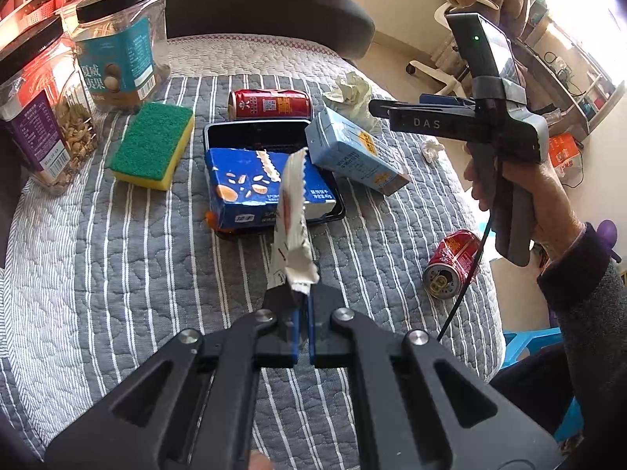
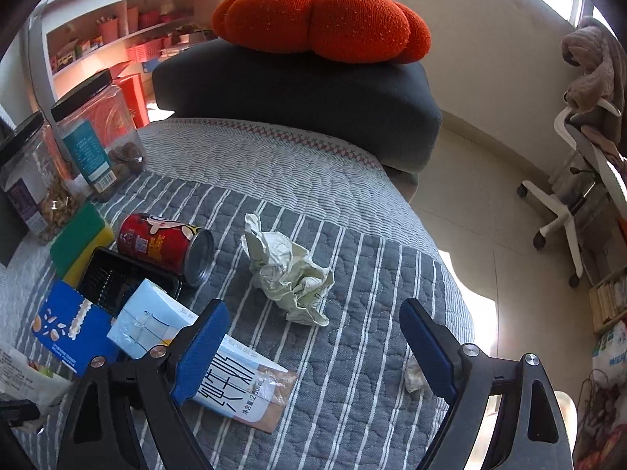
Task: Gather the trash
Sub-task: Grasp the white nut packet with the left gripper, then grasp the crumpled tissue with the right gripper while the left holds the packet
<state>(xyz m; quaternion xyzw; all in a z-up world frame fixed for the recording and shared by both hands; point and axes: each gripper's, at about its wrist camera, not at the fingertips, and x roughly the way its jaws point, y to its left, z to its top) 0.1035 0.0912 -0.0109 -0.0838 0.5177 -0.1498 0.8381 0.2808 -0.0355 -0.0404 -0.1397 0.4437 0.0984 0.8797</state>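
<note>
My left gripper [image 1: 301,297] is shut on a torn white snack wrapper [image 1: 292,219] and holds it upright above the striped quilt, just in front of a black tray [image 1: 254,133]. A blue snack box [image 1: 250,188] lies in the tray and a pale blue milk carton [image 1: 352,152] leans on its right rim. A red can [image 1: 270,103] lies behind the tray; a crushed red can [image 1: 450,262] lies at the right edge. My right gripper [image 2: 313,337] is open and empty above the quilt, with crumpled paper [image 2: 288,270] ahead of its fingers and the milk carton [image 2: 231,376] under the left finger.
Two nut jars [image 1: 117,43] and a green-yellow sponge [image 1: 153,145] stand at the left. A small paper scrap [image 1: 431,149] lies near the quilt's right edge. A dark cushion [image 2: 298,98] with an orange pumpkin pillow [image 2: 321,19] sits behind. A white chair [image 2: 576,203] stands on the floor.
</note>
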